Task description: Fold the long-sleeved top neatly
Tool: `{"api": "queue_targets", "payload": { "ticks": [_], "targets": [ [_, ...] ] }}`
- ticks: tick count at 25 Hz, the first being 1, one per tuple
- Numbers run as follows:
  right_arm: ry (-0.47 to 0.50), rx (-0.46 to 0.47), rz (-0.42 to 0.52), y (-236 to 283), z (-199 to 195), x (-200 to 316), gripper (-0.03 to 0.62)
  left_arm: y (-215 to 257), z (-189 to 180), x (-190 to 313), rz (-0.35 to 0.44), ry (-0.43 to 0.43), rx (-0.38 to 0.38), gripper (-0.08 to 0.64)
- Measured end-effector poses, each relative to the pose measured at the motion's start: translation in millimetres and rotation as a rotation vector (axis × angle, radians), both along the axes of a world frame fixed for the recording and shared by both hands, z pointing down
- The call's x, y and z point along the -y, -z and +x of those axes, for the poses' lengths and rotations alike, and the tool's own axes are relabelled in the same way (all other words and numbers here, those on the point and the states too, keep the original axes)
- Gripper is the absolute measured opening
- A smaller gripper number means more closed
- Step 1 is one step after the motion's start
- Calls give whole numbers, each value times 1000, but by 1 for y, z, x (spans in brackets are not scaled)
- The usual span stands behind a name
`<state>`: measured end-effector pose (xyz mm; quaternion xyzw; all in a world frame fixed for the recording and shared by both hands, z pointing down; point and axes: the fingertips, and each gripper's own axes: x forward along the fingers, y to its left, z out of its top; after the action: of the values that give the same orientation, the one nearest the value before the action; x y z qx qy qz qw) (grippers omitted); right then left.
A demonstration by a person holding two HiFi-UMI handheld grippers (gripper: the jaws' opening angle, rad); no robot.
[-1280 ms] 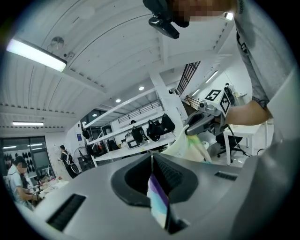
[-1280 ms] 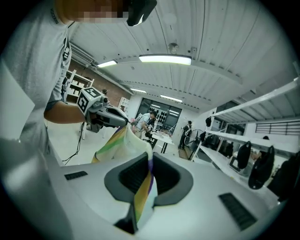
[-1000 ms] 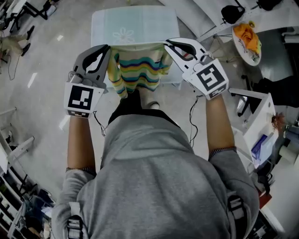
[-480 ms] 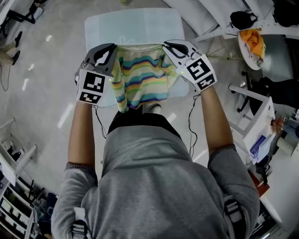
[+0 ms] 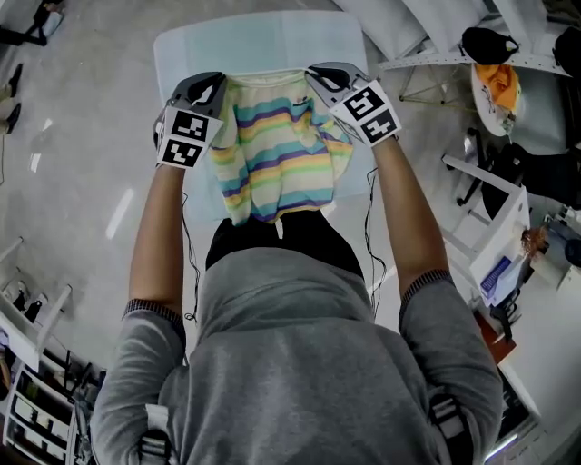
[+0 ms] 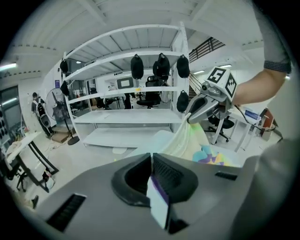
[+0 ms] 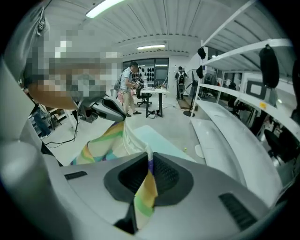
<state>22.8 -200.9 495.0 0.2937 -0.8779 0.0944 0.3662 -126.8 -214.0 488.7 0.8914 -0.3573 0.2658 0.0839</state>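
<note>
Pale table top (image 5: 254, 45) sits just ahead of left fingers (image 5: 201, 91) & right fingers (image 5: 329, 77). Well off to the right of right fingers: round table (image 5: 481, 102) w/ orange cloth (image 5: 501, 80), black bag (image 5: 486, 44) nearby. Left gripper view: white shelf rack (image 6: 126, 117) well beyond fingers, dark rounded items (image 6: 137, 67) hung along its upper rail, standing fan (image 6: 53, 104) far left. Right gripper view: person (image 7: 126, 89) standing by a desk (image 7: 157, 93) far beyond fingers; ceiling light strip (image 7: 105, 7) overhead.
</note>
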Motion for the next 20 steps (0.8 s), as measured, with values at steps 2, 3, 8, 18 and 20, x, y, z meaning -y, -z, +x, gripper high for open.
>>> {"api": "queue_targets", "payload": {
  "ticks": [2, 3, 8, 18, 20],
  "targets": [
    [3, 0, -6, -12, -3, 12, 38, -13, -4, 13, -15, 3, 13, 29],
    [7, 0, -10, -19, -4, 19, 40, -21, -4, 19, -21, 0, 24, 29],
    [23, -3, -35, -56, -4, 55, 38, -56, -5, 51, -60, 10, 50, 29],
    [0, -54, -70, -139, 9, 134, 37, -128, 8, 126, -107, 25, 103, 29],
    [-6, -59, -77, -152, 12, 148, 37, -138, 12, 139, -106, 24, 113, 29]
  ]
}}
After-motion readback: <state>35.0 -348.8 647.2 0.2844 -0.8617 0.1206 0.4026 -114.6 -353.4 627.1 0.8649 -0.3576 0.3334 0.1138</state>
